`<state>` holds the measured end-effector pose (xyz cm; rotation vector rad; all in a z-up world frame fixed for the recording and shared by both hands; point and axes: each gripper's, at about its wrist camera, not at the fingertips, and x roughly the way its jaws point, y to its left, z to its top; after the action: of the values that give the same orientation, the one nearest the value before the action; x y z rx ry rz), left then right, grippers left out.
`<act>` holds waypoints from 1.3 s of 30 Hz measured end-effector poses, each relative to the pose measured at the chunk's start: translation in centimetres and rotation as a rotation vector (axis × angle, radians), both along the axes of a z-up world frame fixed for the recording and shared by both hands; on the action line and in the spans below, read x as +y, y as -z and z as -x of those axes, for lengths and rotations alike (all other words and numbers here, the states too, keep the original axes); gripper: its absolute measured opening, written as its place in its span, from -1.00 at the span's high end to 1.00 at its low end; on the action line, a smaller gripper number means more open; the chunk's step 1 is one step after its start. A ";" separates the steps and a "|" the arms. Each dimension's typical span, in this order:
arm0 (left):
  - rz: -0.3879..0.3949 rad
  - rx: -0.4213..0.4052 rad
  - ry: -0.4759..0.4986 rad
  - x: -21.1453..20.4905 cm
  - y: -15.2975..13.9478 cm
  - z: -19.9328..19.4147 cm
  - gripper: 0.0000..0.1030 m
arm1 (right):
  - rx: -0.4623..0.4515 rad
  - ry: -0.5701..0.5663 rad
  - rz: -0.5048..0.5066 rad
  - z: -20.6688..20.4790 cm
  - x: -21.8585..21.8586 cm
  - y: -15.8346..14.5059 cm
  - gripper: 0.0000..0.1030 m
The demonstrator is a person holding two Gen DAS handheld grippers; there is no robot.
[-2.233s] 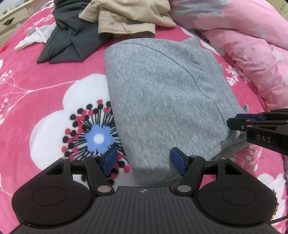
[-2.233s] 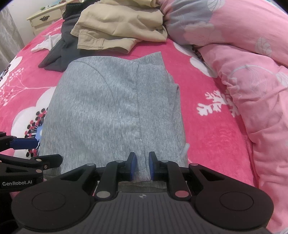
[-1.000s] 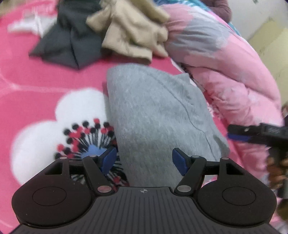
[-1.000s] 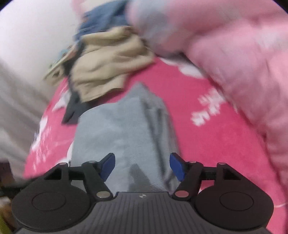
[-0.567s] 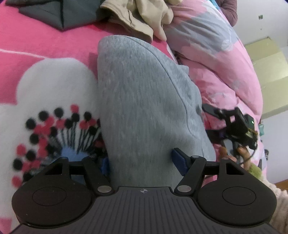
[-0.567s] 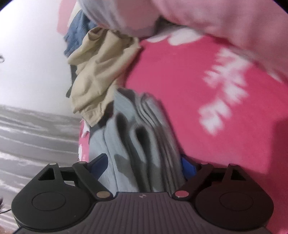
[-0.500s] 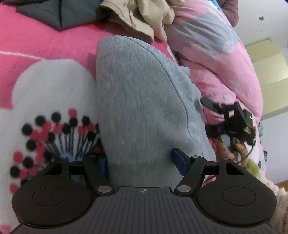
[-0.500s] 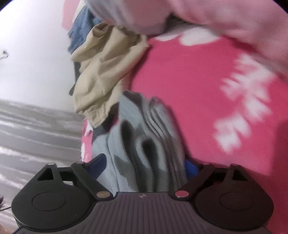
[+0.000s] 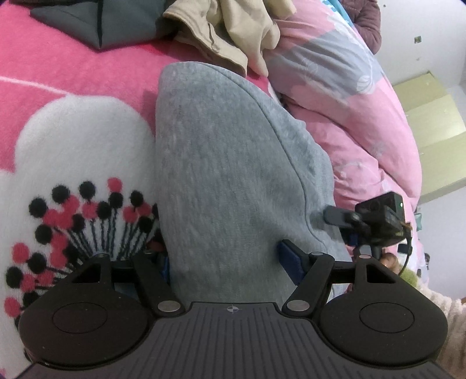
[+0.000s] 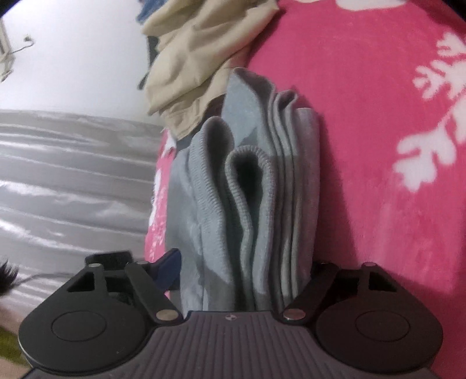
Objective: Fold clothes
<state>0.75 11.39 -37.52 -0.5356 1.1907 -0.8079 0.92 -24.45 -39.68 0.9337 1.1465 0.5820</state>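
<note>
Both tools have dropped to straddle the folded grey garment; the right tool is closing.

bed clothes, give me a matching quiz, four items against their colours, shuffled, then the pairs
Items:
1. folded sweater
2. crumpled trousers
3. garment at top left
4. quilt

Colours:
A. beige
B. pale pink with grey patches
C. heather grey
D. dark charcoal

Pairs: 1-C, 2-A, 3-D, 4-B
</note>
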 end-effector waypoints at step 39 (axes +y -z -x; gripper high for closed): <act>-0.328 0.033 -0.559 12.6 -33.4 -0.5 -0.19 | -0.082 -0.487 0.005 -14.5 24.8 -27.3 0.23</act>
<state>1.25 23.98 -4.09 -0.5710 1.0986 -0.1240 15.45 0.36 -12.36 0.6168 1.3061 0.9999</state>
